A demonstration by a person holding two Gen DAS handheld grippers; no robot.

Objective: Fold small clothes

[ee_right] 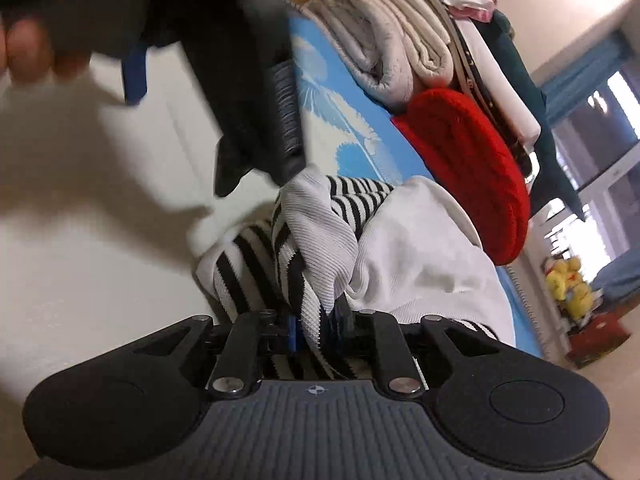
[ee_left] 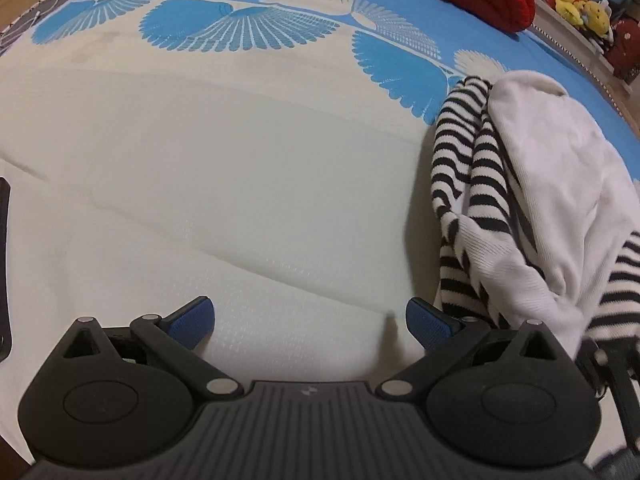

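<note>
1. The black-and-white striped knit garment with white ribbed panels (ee_right: pixel 320 240) lies bunched on the bed, over where the cream area meets the blue fan pattern; in the left wrist view it sits at the right (ee_left: pixel 520 200).
2. The right gripper (ee_right: pixel 316 328) has its jaws narrow, pinched on a fold of that garment's ribbed fabric.
3. The left gripper (ee_left: pixel 310 322) hangs over bare cream sheet with jaws wide, nothing between the blue pads (ee_left: pixel 192 322), its right pad just beside the garment's edge.
4. The cream-and-blue fan-patterned bedsheet (ee_left: pixel 240 160) spreads beneath everything.
5. Far off, a red knitted item (ee_right: pixel 472 168) rests near a stack of folded cream blankets (ee_right: pixel 392 40).
6. Yellow plush toys (ee_left: pixel 576 0) sit beyond the bed's far right corner.
</note>
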